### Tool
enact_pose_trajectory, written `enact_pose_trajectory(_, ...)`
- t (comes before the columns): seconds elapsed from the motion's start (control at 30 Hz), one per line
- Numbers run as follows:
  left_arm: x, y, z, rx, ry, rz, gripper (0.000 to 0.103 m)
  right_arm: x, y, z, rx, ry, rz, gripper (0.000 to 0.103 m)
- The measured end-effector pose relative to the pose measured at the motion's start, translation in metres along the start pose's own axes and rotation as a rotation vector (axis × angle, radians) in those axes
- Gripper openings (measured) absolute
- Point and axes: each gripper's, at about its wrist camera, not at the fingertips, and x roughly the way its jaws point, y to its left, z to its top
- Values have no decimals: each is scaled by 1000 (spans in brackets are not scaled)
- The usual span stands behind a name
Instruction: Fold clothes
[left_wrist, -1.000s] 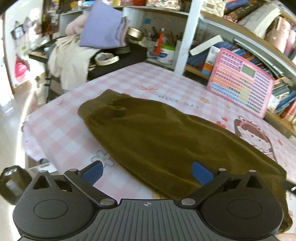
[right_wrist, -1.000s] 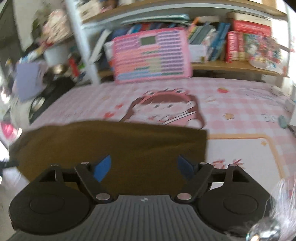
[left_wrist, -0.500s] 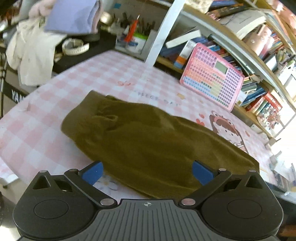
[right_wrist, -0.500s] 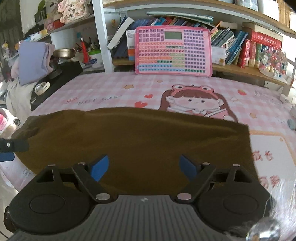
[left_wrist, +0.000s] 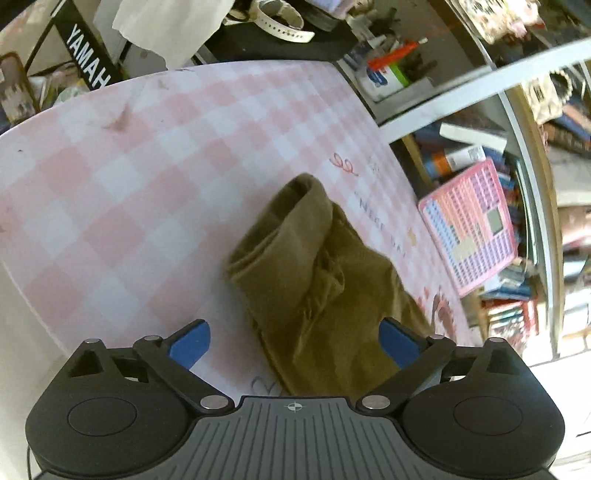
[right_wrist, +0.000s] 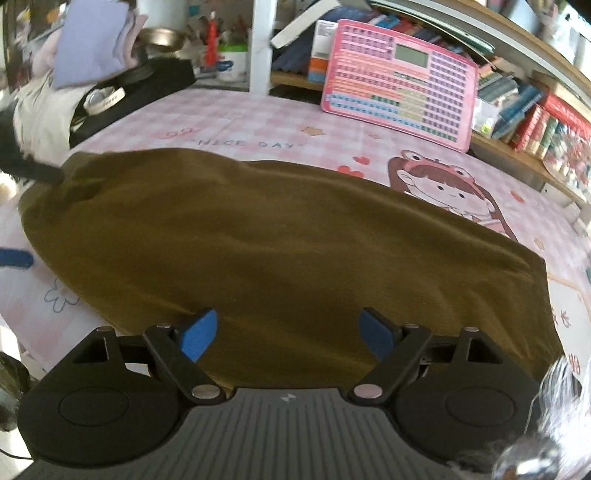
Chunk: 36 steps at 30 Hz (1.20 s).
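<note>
An olive-brown garment lies flat and lengthwise on the pink checked tablecloth. In the left wrist view I see its gathered waistband end on the cloth. My left gripper is open, hovering just above that end, with the fabric between and below its blue pads. My right gripper is open over the near long edge of the garment, holding nothing. A blue pad of the left gripper shows at the left edge of the right wrist view.
A pink keyboard toy leans against the bookshelf behind the table. A black keyboard with a white strap and piled clothes stands at the far left. The table's left edge drops off near my left gripper.
My left gripper has swung left and down to the waistband end of the garment, now viewing it end-on. My right gripper has moved closer over the near edge. The garment has not moved.
</note>
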Motion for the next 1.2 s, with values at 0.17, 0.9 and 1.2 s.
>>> enact_pose_trajectory(0.17, 12, 0, 7, -102, -1, -40, 97, 13, 16, 7, -36, 5, -20, 80)
enact_pose_trajectory(0.9, 21, -35, -16, 115, -126, -116, 17, 27, 23, 27, -61, -6, -38, 76)
enact_pose_trajectory(1.2, 4, -62, -26, 356, -156, -136, 17, 54, 20, 62, -18, -27, -71, 76)
